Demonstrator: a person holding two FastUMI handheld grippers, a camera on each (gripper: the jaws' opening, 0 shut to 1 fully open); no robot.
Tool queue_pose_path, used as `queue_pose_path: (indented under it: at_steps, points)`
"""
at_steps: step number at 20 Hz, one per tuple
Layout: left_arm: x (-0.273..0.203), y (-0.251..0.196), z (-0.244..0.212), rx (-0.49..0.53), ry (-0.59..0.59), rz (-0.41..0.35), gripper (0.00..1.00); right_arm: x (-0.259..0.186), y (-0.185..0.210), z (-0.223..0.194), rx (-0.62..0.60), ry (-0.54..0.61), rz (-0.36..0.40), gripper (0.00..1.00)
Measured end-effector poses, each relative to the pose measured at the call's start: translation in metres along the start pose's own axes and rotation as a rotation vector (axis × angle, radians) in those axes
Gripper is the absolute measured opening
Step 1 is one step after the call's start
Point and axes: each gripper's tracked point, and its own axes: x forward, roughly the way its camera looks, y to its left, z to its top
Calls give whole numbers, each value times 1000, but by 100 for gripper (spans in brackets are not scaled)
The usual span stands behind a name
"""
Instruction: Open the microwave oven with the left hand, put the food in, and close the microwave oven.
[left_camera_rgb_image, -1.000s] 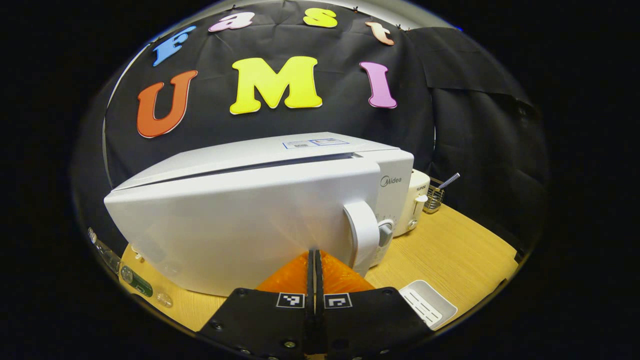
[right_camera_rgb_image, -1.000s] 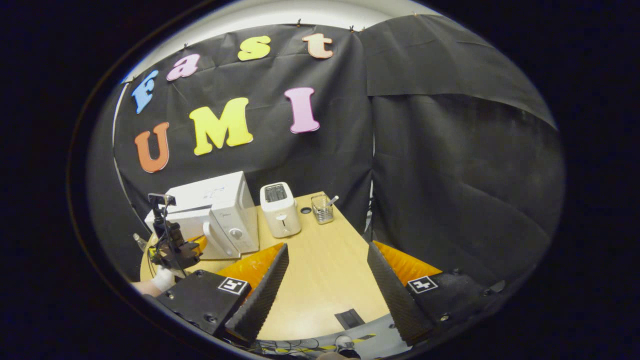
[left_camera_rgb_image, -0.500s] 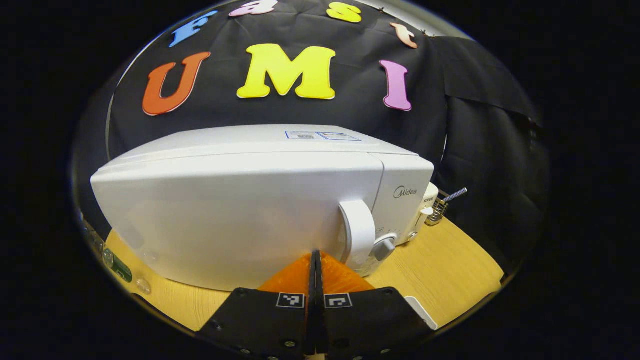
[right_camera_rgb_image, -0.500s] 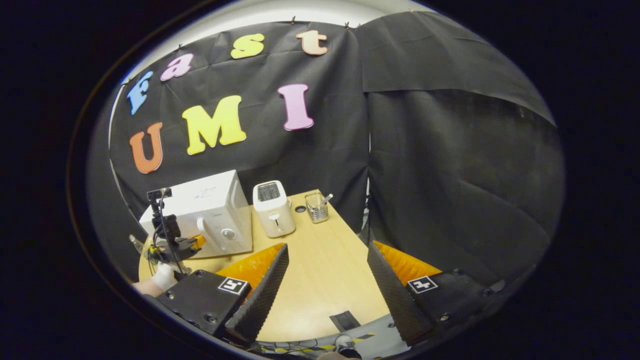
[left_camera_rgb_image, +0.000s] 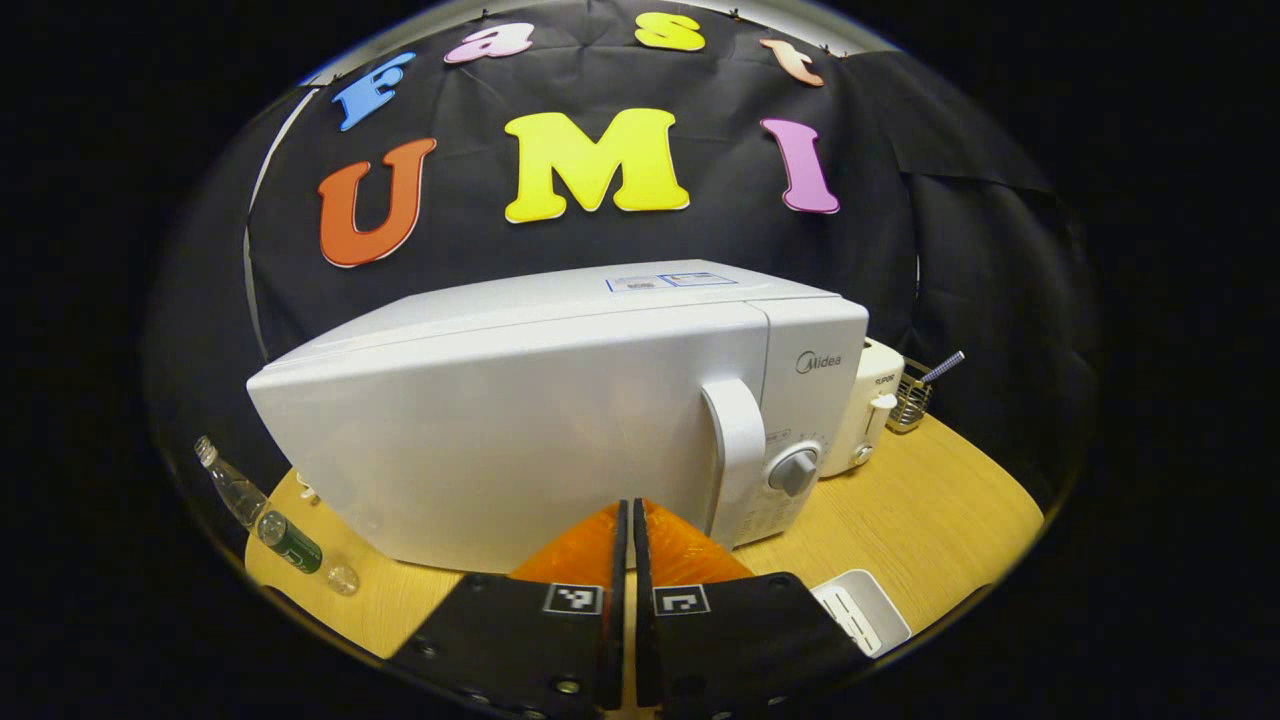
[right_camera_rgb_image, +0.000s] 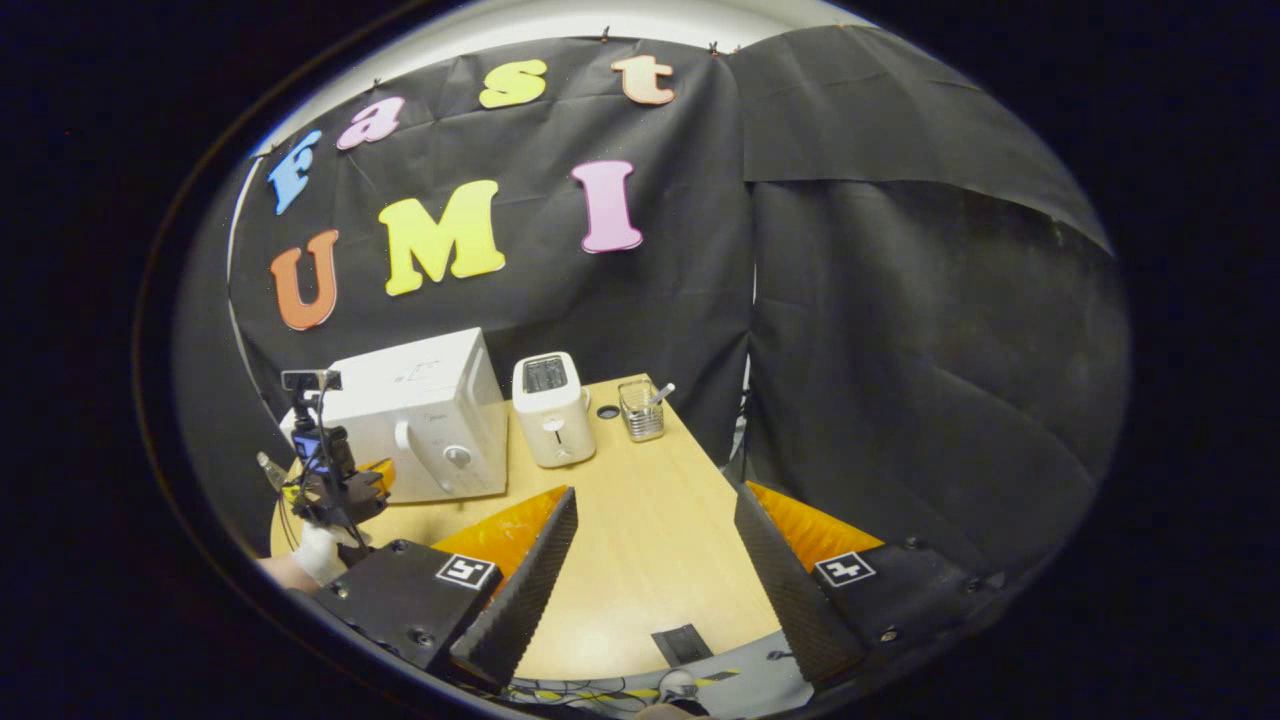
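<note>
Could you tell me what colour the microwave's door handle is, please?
White, like the rest of the microwave; the handle shows best in the left gripper view.

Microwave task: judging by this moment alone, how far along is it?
Done: the white box-shaped microwave oven has its door flush shut, so closing looks complete; whether food is inside cannot be seen. In hand: nothing. The left gripper is shut and empty in front of the door, beside the white curved door handle. The right gripper is open and empty above the light wooden table. Left: seemingly nothing.
</note>
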Motion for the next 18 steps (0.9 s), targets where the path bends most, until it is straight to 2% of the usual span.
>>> queue_pose_path:
  at_steps: [1,3,7,8,11,15,16,17,18]
  points:
    - [-6,-7,-3,6,-2,-27,34,2,0,0,-8,-1,2,100]
    - [-19,-7,-5,33,-11,-20,92,5,2,-2,-29,2,13,100]
    - [-48,-16,0,22,-12,-24,95,11,8,-6,-69,7,46,100]
    - [-58,-17,6,19,-17,-24,95,12,11,-8,-80,9,51,91]
    - [-95,-16,30,3,-61,-32,95,15,27,-7,-93,-1,90,91]
    - [-156,11,62,-48,-103,2,95,14,66,3,-135,-41,156,91]
    - [-170,21,68,-57,-114,13,95,13,79,6,-139,-51,175,100]
    - [-185,34,74,-59,-128,31,95,13,92,8,-140,-59,199,91]
    - [-199,45,80,-60,-136,45,95,12,106,9,-141,-64,223,91]
